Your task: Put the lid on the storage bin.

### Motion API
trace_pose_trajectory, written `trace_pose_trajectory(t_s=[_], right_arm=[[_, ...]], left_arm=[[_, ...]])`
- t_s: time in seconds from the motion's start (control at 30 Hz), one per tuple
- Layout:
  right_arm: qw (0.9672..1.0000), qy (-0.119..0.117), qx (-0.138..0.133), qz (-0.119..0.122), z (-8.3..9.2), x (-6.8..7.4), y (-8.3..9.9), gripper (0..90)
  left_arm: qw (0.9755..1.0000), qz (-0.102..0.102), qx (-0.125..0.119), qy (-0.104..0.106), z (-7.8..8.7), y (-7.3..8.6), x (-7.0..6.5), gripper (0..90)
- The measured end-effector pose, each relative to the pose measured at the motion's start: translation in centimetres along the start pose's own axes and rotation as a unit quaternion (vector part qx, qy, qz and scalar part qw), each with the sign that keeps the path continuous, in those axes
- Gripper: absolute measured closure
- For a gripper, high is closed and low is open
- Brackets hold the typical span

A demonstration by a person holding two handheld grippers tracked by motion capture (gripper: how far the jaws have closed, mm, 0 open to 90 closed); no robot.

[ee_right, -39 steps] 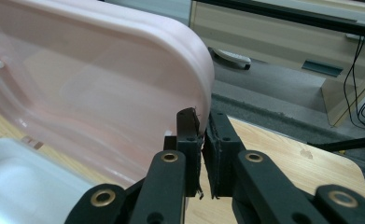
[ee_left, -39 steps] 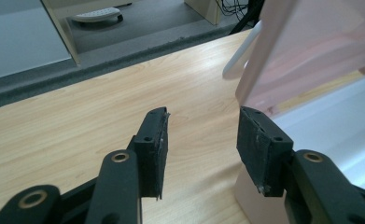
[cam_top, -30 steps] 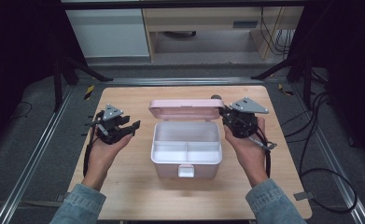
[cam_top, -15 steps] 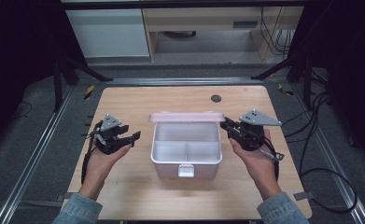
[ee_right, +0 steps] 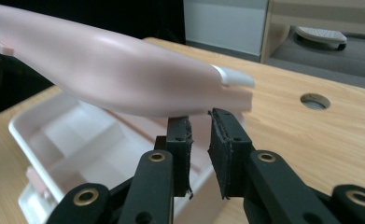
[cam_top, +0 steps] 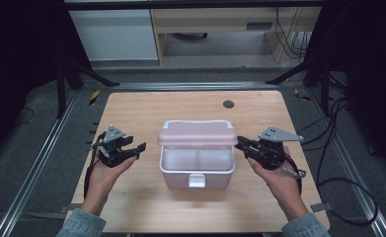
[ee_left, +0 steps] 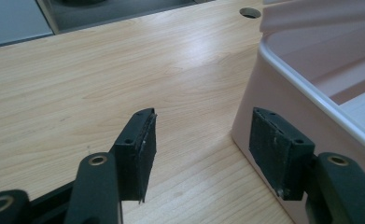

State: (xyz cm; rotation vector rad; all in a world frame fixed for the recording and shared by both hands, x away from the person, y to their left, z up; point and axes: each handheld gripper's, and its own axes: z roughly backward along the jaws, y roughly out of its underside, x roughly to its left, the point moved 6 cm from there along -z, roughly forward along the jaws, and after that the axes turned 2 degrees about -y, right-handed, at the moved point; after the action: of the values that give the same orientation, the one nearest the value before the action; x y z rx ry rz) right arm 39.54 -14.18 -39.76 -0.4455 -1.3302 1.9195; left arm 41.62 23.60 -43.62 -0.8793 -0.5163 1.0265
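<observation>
Left black two-jaw gripper (cam_top: 137,147), in the person's left hand (cam_top: 104,170), low over the wood at the near left. Jaws fairly wide, just been opening, with bare tabletop between the pads (ee_left: 143,142) and nothing gripped. From its own camera, left gripper (ee_left: 208,144) aimed past the box's left wall, one pad just beside that wall; touching or not, impossible to tell.

Right black two-jaw gripper (cam_top: 241,144), in the right hand (cam_top: 274,175), at the same depth on the other side. Jaws only narrowly apart, just been opening. From its own camera, right gripper (ee_right: 200,140) with its tips right under the near end of the lid, nothing pinched between the pads.

Between the two grippers, in the middle of the table: white rectangular plastic box (cam_top: 178,178) with two compartments inside, both bare, and a small clasp (cam_top: 197,180) on its front wall.

Above the box's rear half: pale pink plastic lid (cam_top: 196,133), part-raised, tilted over the open compartments, blurred in the right gripper view (ee_right: 124,79).

Underneath all of it: light wooden table (cam_top: 146,108).

Farther back, well apart from the box: round dark cable hole (cam_top: 228,104) near the table's far edge.
</observation>
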Motion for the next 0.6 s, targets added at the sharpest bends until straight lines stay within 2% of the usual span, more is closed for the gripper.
trace_pose_trajectory(t_s=[0.13,0.3,0.43,0.6], right_arm=[[0.9999,0.01,0.002,-0.012,1.2,-0.8,0.8,75.5],[0.999,0.04,0.007,-0.019,1.7,-2.6,1.6,70.5],[0.9964,0.081,0.014,-0.023,1.2,-4.3,2.3,54.9],[0.9909,0.129,0.03,-0.025,0.0,-6.7,4.2,37.2]], left_arm=[[1.0,0.001,-0.001,-0.005,0.1,0.0,0.3,40.5],[0.9996,-0.008,0.003,-0.026,-0.3,0.0,0.6,34.2],[0.998,-0.024,0.013,-0.056,-1.0,0.5,1.4,27.4],[0.9967,-0.011,0.031,-0.074,-2.4,2.2,3.1,17.5]])
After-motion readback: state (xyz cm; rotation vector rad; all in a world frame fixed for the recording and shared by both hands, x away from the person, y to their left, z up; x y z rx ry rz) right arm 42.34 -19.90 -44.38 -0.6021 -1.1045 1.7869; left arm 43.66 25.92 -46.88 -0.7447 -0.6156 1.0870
